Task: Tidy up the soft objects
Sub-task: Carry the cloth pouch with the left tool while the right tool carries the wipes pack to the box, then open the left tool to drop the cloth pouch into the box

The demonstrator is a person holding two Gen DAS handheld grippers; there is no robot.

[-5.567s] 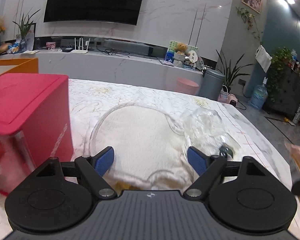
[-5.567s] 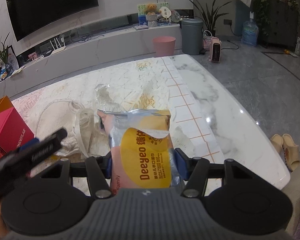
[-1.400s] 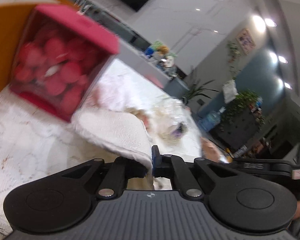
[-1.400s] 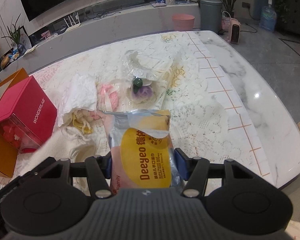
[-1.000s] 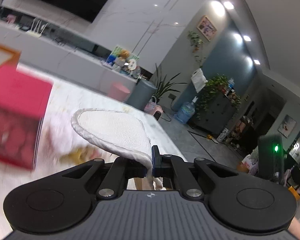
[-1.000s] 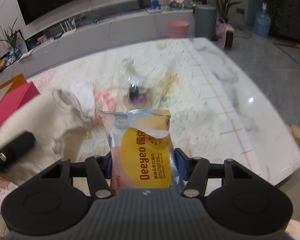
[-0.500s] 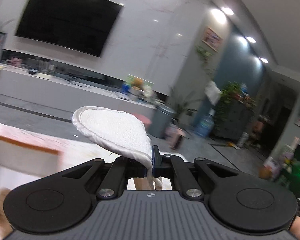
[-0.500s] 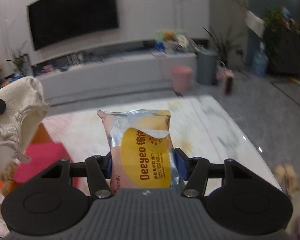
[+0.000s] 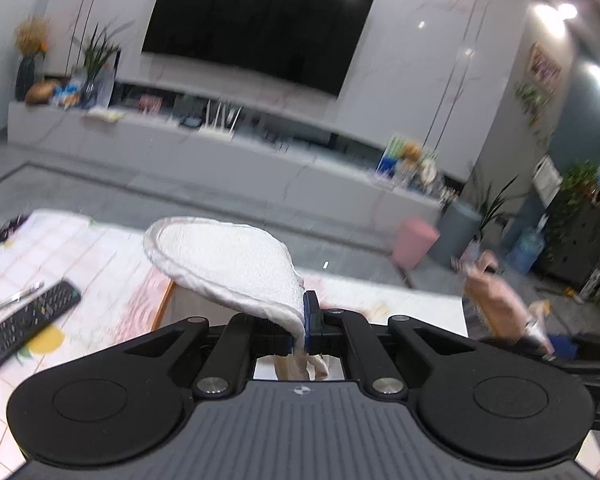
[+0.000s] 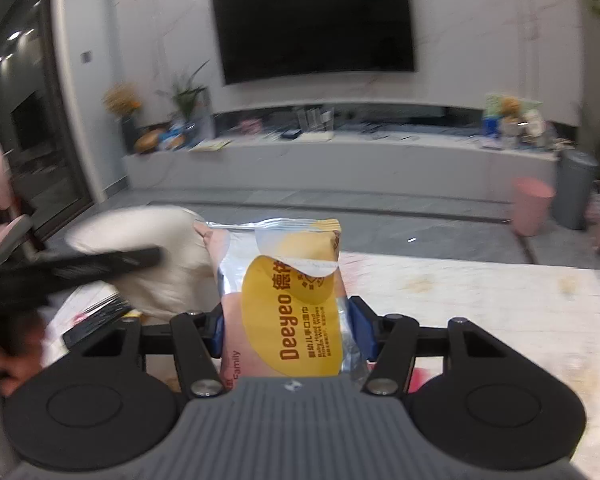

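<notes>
My left gripper point(image 9: 306, 322) is shut on the edge of a white terry cloth point(image 9: 228, 256), which arches up and to the left of the jaws above the table. My right gripper point(image 10: 288, 326) is shut on a pink and yellow pack of wet wipes point(image 10: 290, 300) that stands upright between the blue pads. In the right wrist view the left gripper point(image 10: 140, 258) is a blurred black bar at the left, with the cream cloth point(image 10: 164, 256) hanging from it. A hand point(image 9: 496, 300) shows at the right of the left wrist view.
A black remote control point(image 9: 24, 324) and a pen point(image 9: 12, 300) lie on the tiled tablecloth at the left. An orange box edge point(image 9: 166, 300) sits just beyond the cloth. Across the floor stand a pink bin point(image 10: 532, 206), a grey bin point(image 10: 576, 188) and the TV console point(image 10: 340, 160).
Both hands have swung up and to the left over the table, so the red box has left the views and the remote has come in. Both holds are unchanged.
</notes>
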